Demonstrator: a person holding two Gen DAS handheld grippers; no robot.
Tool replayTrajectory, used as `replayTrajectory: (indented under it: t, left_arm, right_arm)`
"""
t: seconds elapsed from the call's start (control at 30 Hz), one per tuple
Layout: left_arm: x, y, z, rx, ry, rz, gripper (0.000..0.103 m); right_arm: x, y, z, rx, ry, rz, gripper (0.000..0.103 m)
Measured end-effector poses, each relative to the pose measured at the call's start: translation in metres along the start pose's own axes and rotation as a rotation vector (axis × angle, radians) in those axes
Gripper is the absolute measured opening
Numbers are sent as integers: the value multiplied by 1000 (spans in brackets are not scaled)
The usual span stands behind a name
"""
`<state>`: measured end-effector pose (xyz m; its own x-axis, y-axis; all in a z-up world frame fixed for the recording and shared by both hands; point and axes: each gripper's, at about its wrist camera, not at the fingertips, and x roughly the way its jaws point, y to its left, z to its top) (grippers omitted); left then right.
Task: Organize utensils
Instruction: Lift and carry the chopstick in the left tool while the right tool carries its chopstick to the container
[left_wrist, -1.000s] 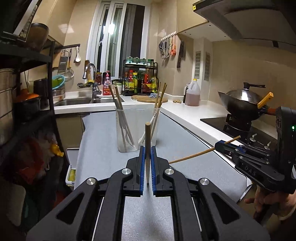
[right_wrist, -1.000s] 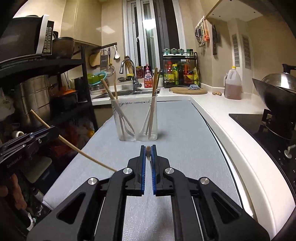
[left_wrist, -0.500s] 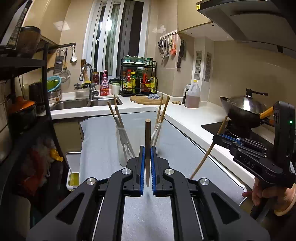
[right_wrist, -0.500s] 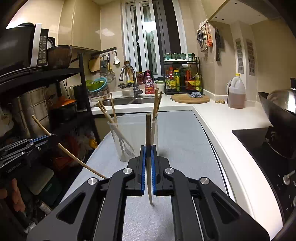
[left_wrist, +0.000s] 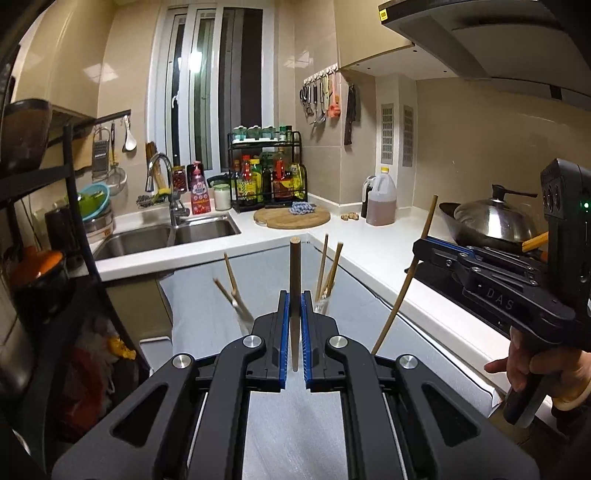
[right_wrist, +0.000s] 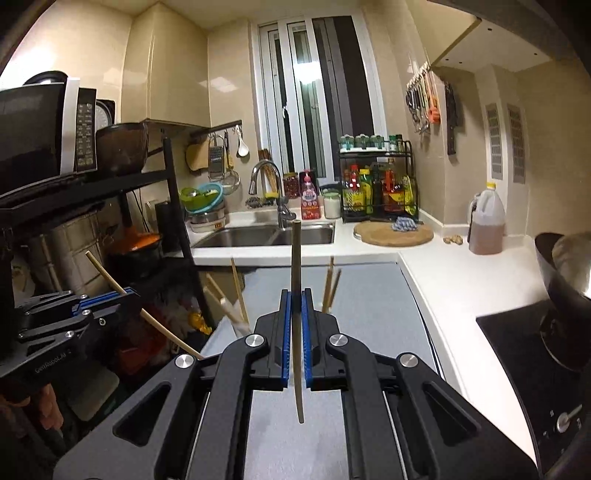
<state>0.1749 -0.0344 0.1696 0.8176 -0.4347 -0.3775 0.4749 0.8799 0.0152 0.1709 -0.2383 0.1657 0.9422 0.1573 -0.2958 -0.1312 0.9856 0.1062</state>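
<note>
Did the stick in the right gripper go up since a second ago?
Yes. The right gripper lifted its chopstick; the tip now reaches the sink, above the clear holder.

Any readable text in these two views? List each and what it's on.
"DAS": side of the right gripper, seen from the left wrist view.
"GenRobot.AI", small, read with some doubt: body of the left gripper, right wrist view.
Sauce bottles, pink bottle, microwave keypad: too small or blurred to read.
</note>
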Motion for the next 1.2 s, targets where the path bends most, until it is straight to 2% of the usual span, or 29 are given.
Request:
replayTrajectory:
  t: [0.23, 0.5, 0.73, 1.2]
  left_arm:
    - [9, 6, 41, 36, -39, 15, 6]
    - [37, 10, 61, 40, -42, 12, 6]
    - [71, 20, 61, 34, -7, 19, 6]
    - [123, 36, 33, -9, 102, 13, 6]
  right_arm:
    - [14, 11, 43, -26, -63, 24, 6]
    - [38, 16, 72, -43, -109, 32, 6]
    - [66, 11, 74, -44, -117, 20, 6]
    - [117, 2, 49, -18, -47, -4, 6]
